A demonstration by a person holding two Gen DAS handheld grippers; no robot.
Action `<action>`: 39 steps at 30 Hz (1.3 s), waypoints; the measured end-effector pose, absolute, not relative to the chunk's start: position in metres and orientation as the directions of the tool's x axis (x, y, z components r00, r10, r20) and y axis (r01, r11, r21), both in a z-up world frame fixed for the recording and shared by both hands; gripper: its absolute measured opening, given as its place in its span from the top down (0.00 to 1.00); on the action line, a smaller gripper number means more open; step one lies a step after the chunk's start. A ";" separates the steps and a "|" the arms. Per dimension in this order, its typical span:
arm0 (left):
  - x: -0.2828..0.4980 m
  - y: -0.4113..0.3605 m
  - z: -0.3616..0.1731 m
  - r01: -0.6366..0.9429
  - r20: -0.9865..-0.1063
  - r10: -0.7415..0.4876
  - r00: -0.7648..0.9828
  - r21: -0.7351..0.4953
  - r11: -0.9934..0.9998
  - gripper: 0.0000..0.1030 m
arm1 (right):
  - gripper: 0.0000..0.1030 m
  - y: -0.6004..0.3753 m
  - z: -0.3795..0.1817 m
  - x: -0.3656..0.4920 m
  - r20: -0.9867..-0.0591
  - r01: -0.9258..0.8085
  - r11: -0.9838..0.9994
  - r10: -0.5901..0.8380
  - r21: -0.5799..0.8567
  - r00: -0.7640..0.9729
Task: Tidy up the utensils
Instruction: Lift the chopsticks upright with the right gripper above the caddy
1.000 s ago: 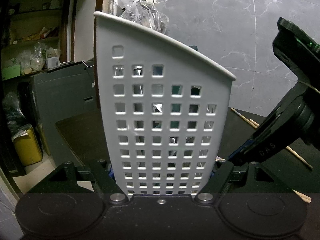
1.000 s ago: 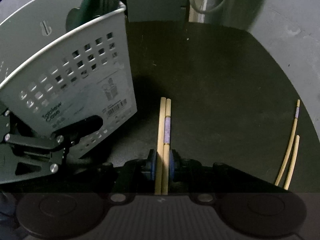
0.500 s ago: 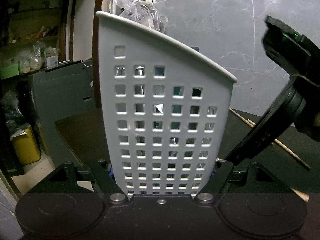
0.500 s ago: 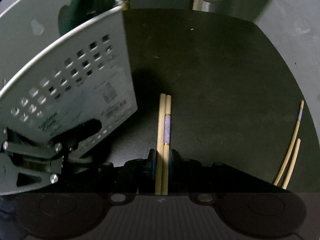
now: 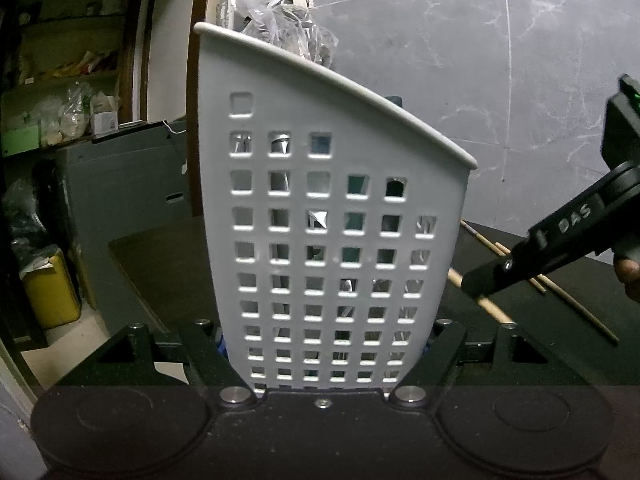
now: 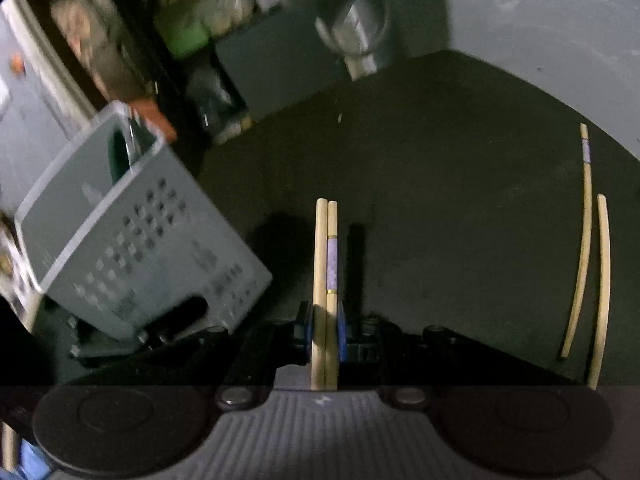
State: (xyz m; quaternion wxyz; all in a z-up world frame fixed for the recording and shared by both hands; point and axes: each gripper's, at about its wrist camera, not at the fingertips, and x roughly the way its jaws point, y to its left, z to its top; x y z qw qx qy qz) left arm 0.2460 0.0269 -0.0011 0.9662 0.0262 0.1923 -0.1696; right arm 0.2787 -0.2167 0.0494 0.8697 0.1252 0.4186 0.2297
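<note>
A: We confirm the state of each claw. The left claw (image 5: 324,356) is clenched on the base of the white caddy (image 5: 332,216), one finger on either side wall, and it holds the caddy upright at the near left of the bench (image 6: 440,152). The right claw (image 6: 325,320) is clenched on a pair of chopsticks (image 6: 326,256), with both sticks pinched side by side between the blue pads (image 6: 342,330).

B: We note the axis. The held chopsticks run straight out along the line of the claw, tips pointing to the far side of the bench. The caddy lies to the left of the right claw, and in the right wrist view its open mouth shows at the far left with dark utensils already inside.

A: We judge that the coming move depends on this relation: the sticks must travel left and turn from lying flat to pointing down into the caddy mouth. The right hand carries them; the left only steadies the caddy.

B: We also note a second pair of chopsticks (image 6: 586,256) lying on the bench at the far right, well apart from both claws. We judge that pair remains to be collected.
</note>
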 end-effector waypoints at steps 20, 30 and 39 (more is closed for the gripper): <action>0.247 0.027 -0.002 0.338 -0.382 -0.317 0.868 -0.013 0.941 0.26 | 0.87 -0.267 0.027 0.274 -0.216 -0.380 0.618 0.675 0.688 0.706; 0.247 0.027 -0.002 0.338 -0.382 -0.316 0.868 -0.012 0.941 0.26 | 0.86 -0.273 0.056 0.264 -0.091 -0.440 0.581 0.667 0.685 0.740; 0.246 0.027 -0.003 0.337 -0.380 -0.316 0.869 -0.011 0.941 0.26 | 0.86 -0.270 0.096 0.255 0.081 -0.521 0.547 0.635 0.655 0.769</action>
